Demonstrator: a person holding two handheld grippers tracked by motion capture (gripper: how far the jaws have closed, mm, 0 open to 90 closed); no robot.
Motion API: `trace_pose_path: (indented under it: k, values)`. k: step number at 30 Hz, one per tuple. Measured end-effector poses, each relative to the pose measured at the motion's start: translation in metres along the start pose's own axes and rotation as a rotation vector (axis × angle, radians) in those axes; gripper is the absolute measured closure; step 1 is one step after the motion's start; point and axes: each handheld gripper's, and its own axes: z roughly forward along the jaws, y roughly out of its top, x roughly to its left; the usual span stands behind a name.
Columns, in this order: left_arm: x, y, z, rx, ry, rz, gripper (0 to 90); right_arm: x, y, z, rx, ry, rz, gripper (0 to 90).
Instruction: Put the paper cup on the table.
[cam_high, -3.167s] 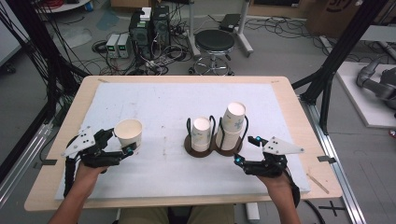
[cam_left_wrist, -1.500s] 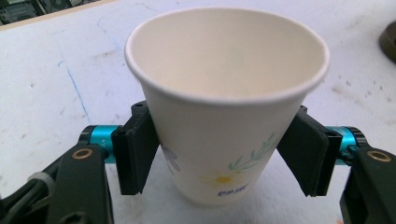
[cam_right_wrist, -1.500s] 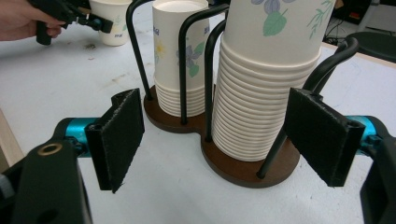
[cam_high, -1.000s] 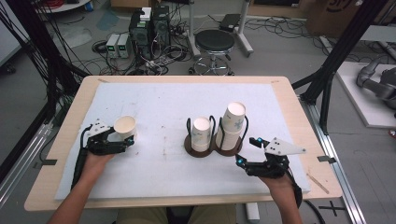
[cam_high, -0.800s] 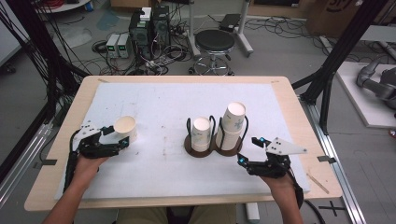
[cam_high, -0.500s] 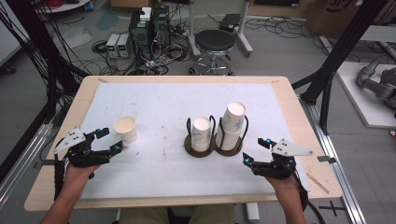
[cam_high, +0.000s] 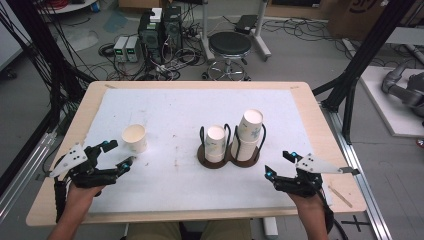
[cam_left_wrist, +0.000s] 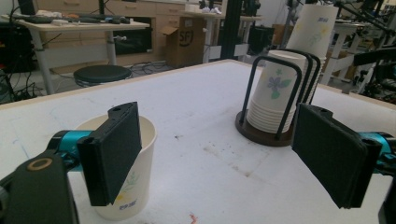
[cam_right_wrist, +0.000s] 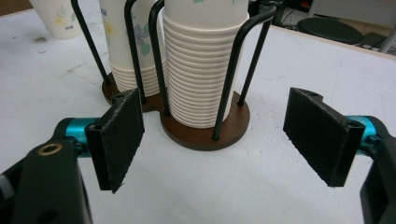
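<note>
Nearest the table's front edge, the person's two hands are holding the grippers low over the white mat. The left gripper is sitting at the left with its jaws spread wide and nothing between them. The right gripper is resting at the right, its jaws likewise standing wide apart and empty.

Just beyond the left gripper, a single paper cup is standing upright on the mat, mouth up, apart from the pads; in the left gripper view the cup is showing behind the left pad, not between the two.

A little farther in, near the middle of the table, the dark cup holder is standing with two stacks of cups in its wire hoops: a shorter stack on its left, a taller stack on its right. Past the table's far edge, a round stool is standing on the floor.
</note>
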Motion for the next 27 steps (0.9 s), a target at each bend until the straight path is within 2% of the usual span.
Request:
trace_pose_path:
  k: [3, 16, 27]
  values:
    - [-0.0009, -0.0008, -0.0002, 0.002, -0.001, 0.001, 16.1, 0.0007, 0.0009, -0.0003, -0.001, -0.004, 0.011, 20.9]
    - [0.0000, -0.0016, -0.0053, -0.001, 0.028, 0.003, 16.3, 0.0043, 0.0029, 0.0034, 0.002, 0.010, -0.008, 20.8]
    - [0.0047, -0.0041, -0.0081, -0.007, 0.046, -0.017, 16.4, 0.0025, 0.0044, 0.0076, -0.004, 0.012, -0.008, 20.8]
